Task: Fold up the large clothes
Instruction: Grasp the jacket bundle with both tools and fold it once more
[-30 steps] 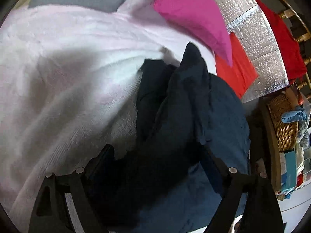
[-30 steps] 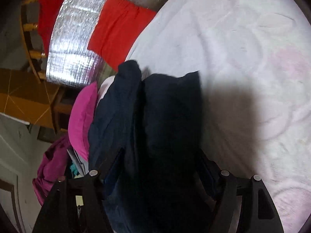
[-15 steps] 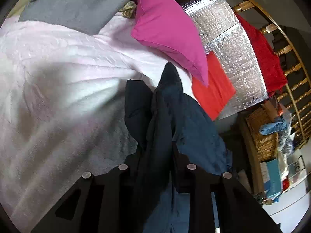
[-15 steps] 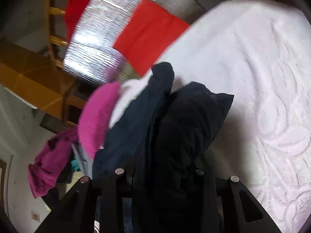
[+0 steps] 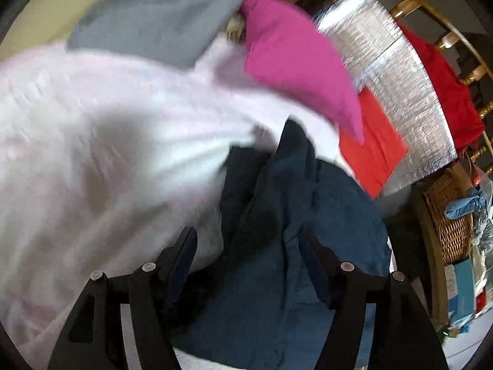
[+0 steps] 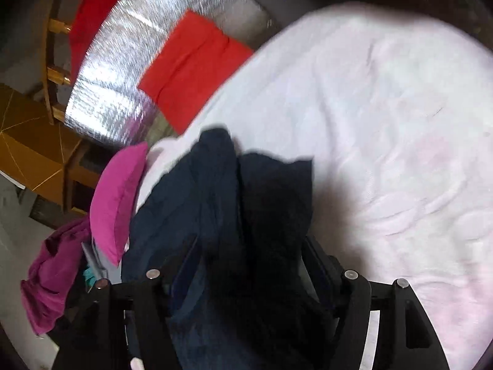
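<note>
Bunched dark navy cloth garment [image 5: 295, 215] at pale pink bedspread [image 5: 107, 129] edge. Left gripper [image 5: 246, 256], right gripper [image 6: 249, 259] jaws just reopened, spread, cloth between, unpinched. Soft, floppy, light; likely best pinched at hem corners.

We see both fisheye views smeared by motion blur, with edges bending into a dark round rim. Soft, even light leaves the pale bedspread [image 6: 385, 129] bright, almost washed out, with grey shadows on it, while the silver foil sheet [image 5: 397, 92] glints.
</note>
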